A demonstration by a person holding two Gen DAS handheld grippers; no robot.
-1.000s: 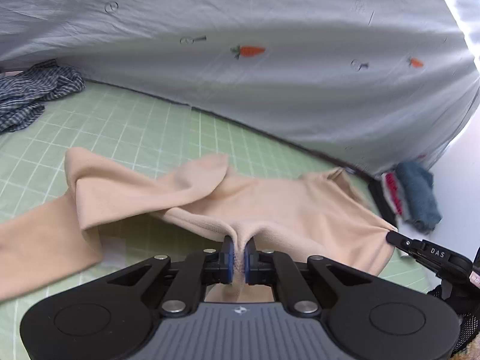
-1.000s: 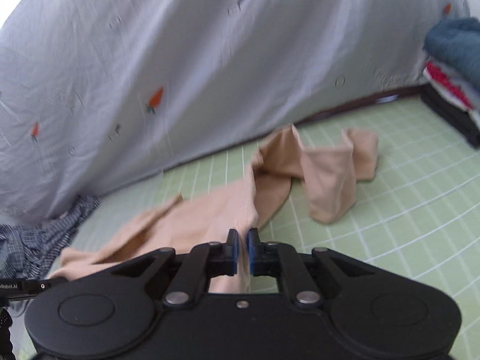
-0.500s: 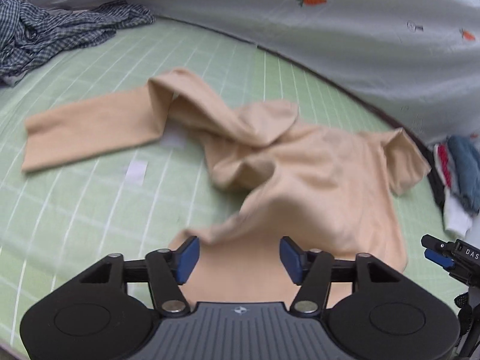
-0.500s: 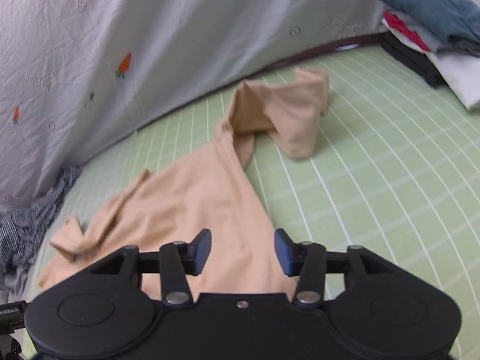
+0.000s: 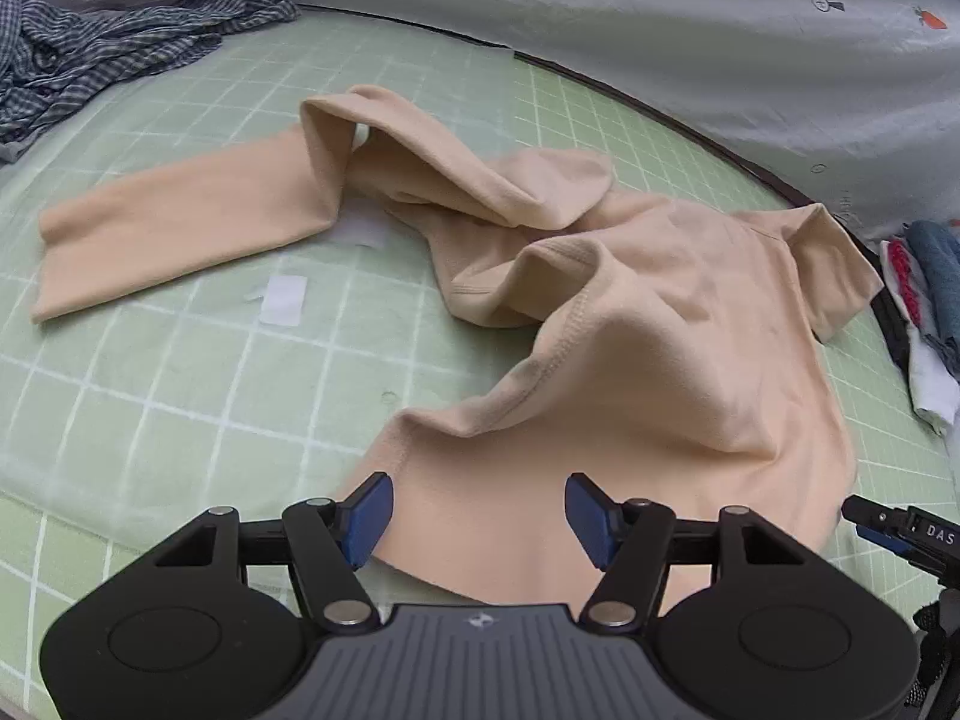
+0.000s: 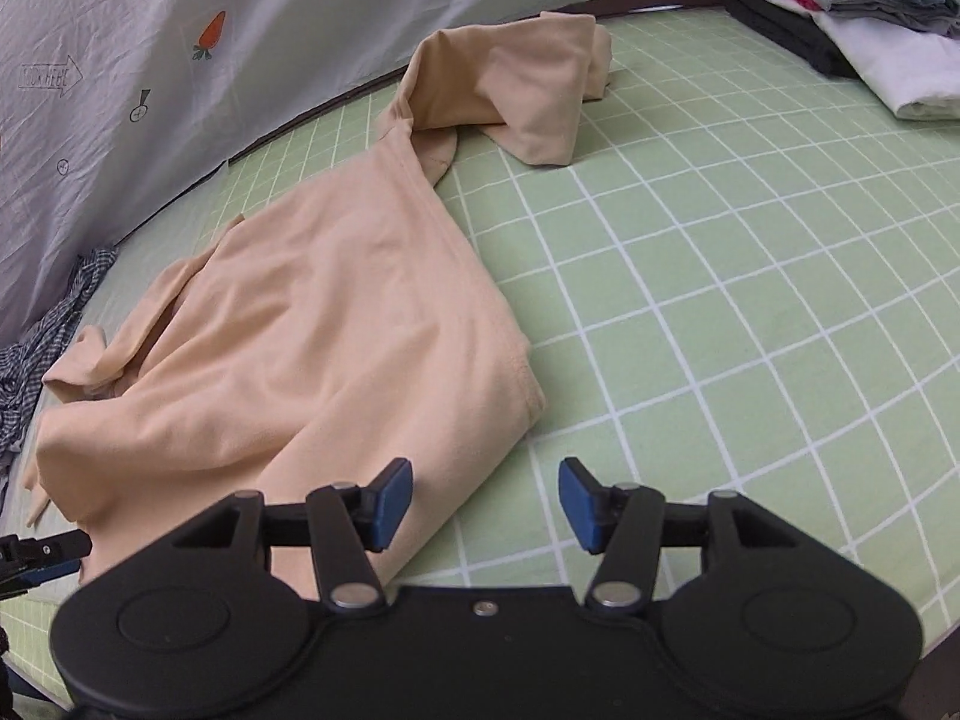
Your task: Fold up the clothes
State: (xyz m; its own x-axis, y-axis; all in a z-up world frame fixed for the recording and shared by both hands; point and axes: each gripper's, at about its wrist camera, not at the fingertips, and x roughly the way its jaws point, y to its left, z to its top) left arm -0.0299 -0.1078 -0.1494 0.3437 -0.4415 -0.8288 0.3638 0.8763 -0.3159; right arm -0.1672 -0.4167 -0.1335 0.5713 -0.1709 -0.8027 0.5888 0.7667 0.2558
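Observation:
A beige long-sleeved top (image 5: 630,360) lies rumpled on the green grid mat (image 5: 180,396). One sleeve stretches out flat to the left and folds back over the body. In the right wrist view the top (image 6: 312,324) lies left of centre, its other sleeve bunched at the back. My left gripper (image 5: 479,519) is open and empty just above the top's near hem. My right gripper (image 6: 486,504) is open and empty over the hem's right corner and bare mat.
A blue checked shirt (image 5: 108,54) lies crumpled at the mat's far left. A stack of folded clothes (image 6: 852,12) stands at the far right. A grey sheet with carrot prints (image 5: 660,18) hangs behind the mat. A white label (image 5: 287,299) is stuck on the mat.
Both grippers were shut on the beige top's hem one second ago. Both have opened and let go, and the top now lies on the mat. Both grippers have drawn back and up.

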